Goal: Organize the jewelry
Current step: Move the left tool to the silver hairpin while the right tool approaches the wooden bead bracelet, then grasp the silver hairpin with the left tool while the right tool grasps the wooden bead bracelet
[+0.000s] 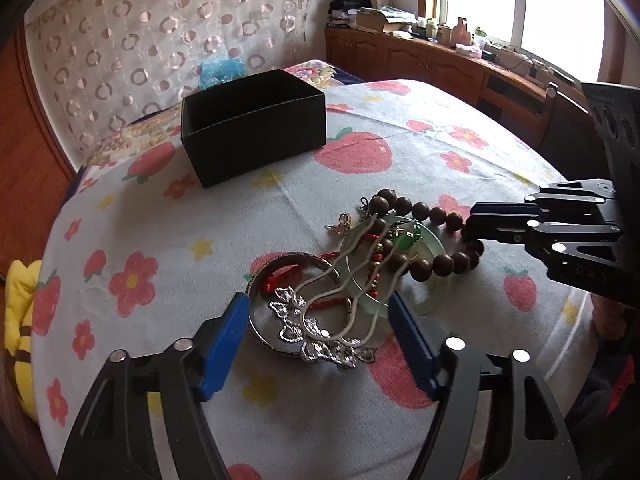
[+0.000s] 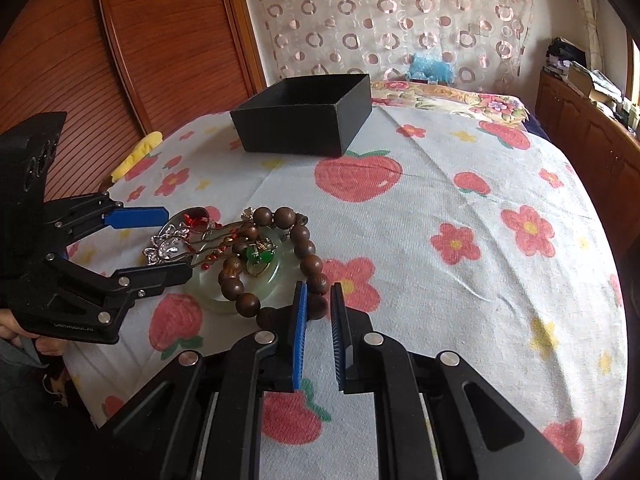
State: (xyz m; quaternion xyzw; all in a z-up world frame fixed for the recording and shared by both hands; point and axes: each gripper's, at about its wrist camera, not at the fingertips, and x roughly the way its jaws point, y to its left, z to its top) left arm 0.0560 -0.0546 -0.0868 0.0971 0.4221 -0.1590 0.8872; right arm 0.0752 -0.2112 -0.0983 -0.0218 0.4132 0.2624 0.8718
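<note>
A heap of jewelry lies on the strawberry-print cloth: a brown wooden bead bracelet (image 1: 438, 236) (image 2: 308, 258), a pale green jade bangle (image 1: 400, 292) (image 2: 216, 292), a silver bangle (image 1: 264, 280), a silver filigree necklace (image 1: 320, 344) (image 2: 168, 244) and a red cord. A black open box (image 1: 252, 120) (image 2: 304, 114) stands behind it. My left gripper (image 1: 318, 312) (image 2: 176, 240) is open, its fingers on either side of the silver bangle and necklace. My right gripper (image 2: 318, 300) (image 1: 474, 228) is narrowly closed around a bead of the wooden bracelet.
The cloth covers a bed (image 2: 460, 220). A patterned curtain (image 2: 400, 12) hangs behind. Wooden cabinets (image 1: 432, 64) with clutter line the wall under a window. A yellow plush toy (image 1: 20, 320) lies at the bed's left edge.
</note>
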